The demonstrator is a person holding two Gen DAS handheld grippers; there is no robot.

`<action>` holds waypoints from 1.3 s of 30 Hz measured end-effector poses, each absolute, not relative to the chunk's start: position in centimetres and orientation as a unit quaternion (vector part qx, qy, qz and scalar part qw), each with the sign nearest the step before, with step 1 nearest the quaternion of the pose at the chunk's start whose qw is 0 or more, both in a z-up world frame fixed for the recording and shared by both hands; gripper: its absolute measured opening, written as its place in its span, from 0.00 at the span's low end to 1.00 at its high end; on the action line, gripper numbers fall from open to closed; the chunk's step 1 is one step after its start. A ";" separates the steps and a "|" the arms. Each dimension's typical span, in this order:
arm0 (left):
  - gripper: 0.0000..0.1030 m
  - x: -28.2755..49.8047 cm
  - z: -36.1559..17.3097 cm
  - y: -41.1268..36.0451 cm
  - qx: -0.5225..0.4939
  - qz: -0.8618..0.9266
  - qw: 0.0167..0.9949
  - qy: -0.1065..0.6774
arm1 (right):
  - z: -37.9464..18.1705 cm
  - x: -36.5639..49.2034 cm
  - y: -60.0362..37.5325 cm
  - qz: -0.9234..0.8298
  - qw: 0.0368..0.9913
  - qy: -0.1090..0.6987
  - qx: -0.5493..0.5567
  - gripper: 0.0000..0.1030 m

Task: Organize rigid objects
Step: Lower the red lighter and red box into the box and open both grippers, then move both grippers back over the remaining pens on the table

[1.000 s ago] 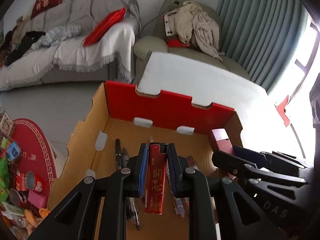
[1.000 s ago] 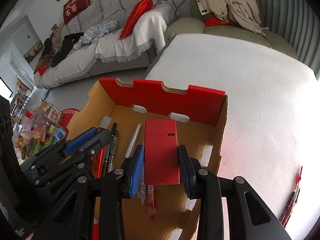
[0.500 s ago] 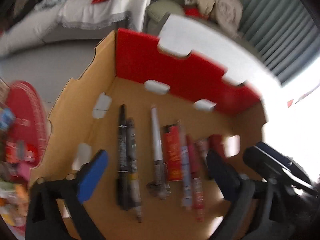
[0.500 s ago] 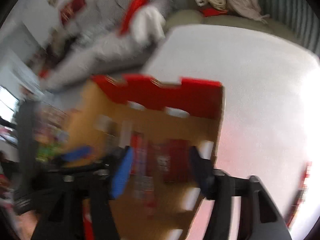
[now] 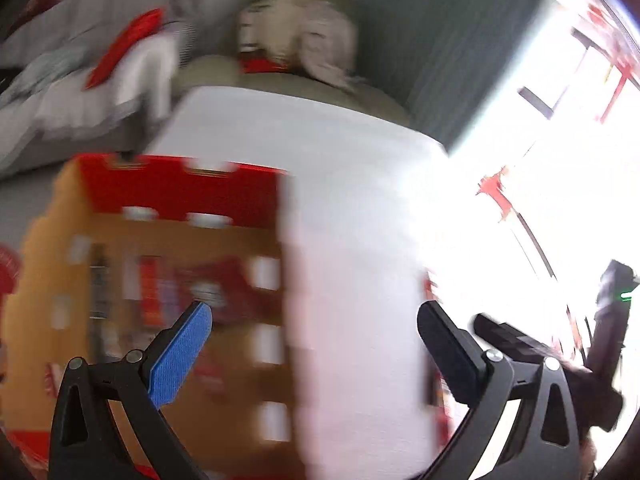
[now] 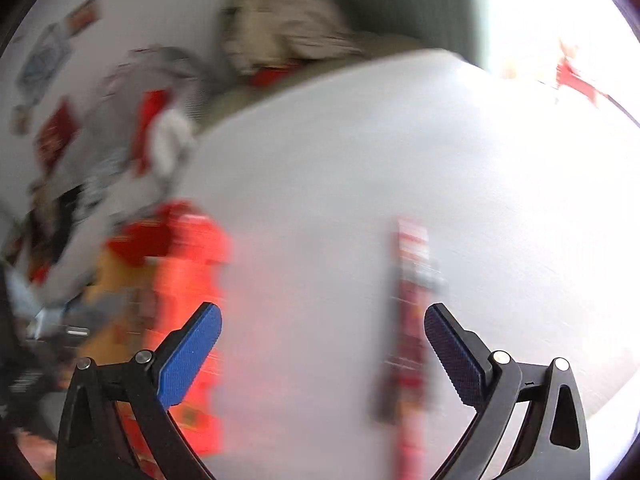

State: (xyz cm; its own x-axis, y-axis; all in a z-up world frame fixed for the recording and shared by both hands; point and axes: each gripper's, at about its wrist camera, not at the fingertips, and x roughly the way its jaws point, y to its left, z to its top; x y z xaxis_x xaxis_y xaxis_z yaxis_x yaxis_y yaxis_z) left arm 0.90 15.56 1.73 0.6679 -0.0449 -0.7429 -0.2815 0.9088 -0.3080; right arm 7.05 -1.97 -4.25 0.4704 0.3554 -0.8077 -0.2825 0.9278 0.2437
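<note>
Both grippers swung off cardboard box (image 5: pixel 168 240), fingers opening, seemingly empty.

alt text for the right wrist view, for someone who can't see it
Heavily blurred fisheye view: the right gripper, jaws opening with nothing between them, hangs over a white tabletop. A smeared red item lies on the white surface ahead, and the red-walled cardboard box sits at left.

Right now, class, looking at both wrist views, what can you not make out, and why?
- Left wrist: contents of the cardboard box; motion blur smears them into streaks.
- Right wrist: the red items on the white table; blurred, kind and number unclear.
- Left wrist: the window area; overexposed.
- Right wrist: the box's lower part; the left claw finger covers it.
</note>
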 end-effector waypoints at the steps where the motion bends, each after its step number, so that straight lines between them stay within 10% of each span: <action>1: 1.00 1.6 1.6 13.4 -0.192 0.050 0.892 0.407 | -5.3 7.2 -3.8 0.164 0.856 0.490 0.030 0.99; 11: 1.00 9.2 -6.9 0.9 -0.066 0.028 0.857 0.510 | -12.2 7.2 -13.0 0.072 0.830 0.553 -0.020 0.99; 39: 1.00 9.3 -10.2 4.0 -0.075 0.121 0.847 0.513 | -12.2 10.4 -7.8 0.141 0.828 0.540 -0.045 0.98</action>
